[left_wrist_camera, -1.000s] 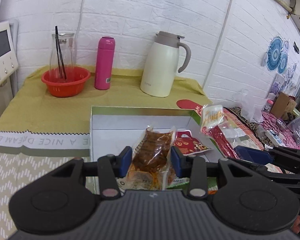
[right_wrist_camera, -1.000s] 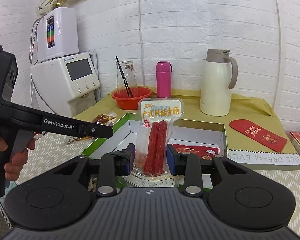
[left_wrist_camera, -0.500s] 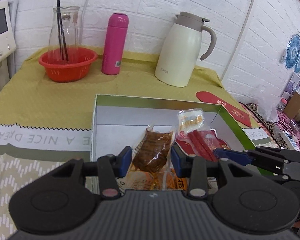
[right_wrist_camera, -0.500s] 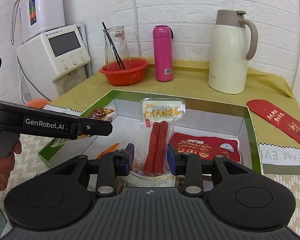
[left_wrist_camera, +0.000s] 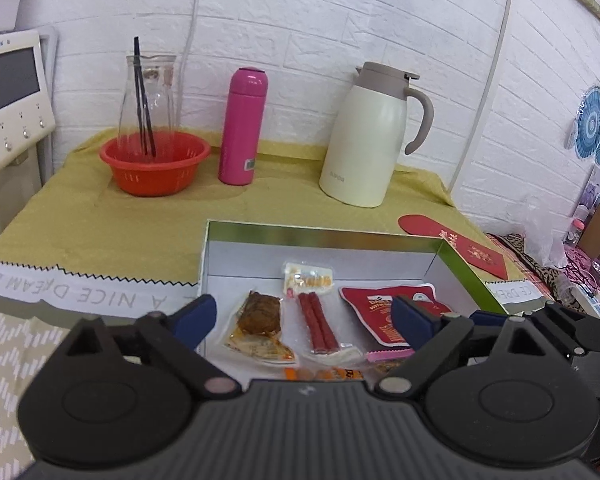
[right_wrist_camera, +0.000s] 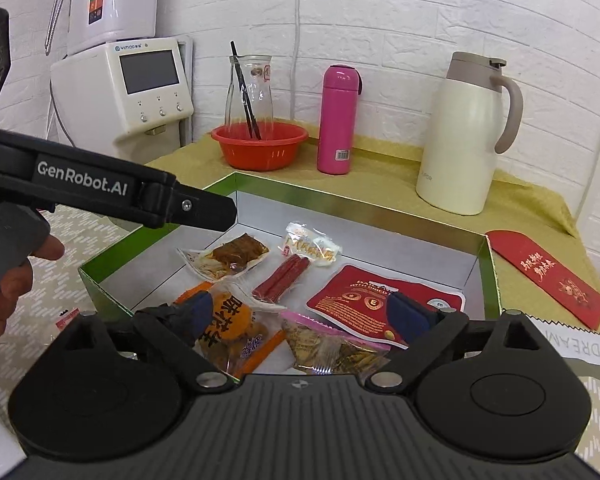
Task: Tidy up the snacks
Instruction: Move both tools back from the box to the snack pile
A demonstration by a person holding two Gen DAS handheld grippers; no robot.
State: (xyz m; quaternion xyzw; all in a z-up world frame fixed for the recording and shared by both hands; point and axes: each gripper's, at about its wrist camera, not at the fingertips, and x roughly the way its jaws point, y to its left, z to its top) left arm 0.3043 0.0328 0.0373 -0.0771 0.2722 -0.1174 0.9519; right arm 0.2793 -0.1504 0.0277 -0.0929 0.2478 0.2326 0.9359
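Brick-wall table: box (left_wrist_camera: 456,264) near edge hidden behind left tongs (left_wrist_camera: 306,314), right tongs (right_wrist_camera: 300,312), both spread, empty.

"genrobot.ai" stands on the left gripper (right_wrist_camera: 216,216) arm; "a nice dream" on the white cloth strip (left_wrist_camera: 80,294); "vimoo" on the water dispenser (right_wrist_camera: 140,88); "supor" on the cream thermos jug (left_wrist_camera: 370,136).

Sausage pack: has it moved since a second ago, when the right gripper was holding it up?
Yes. The sausage pack has gone down from the right gripper, whose jaws now stand open, onto the box floor, lying flat beside the brown meat pack.
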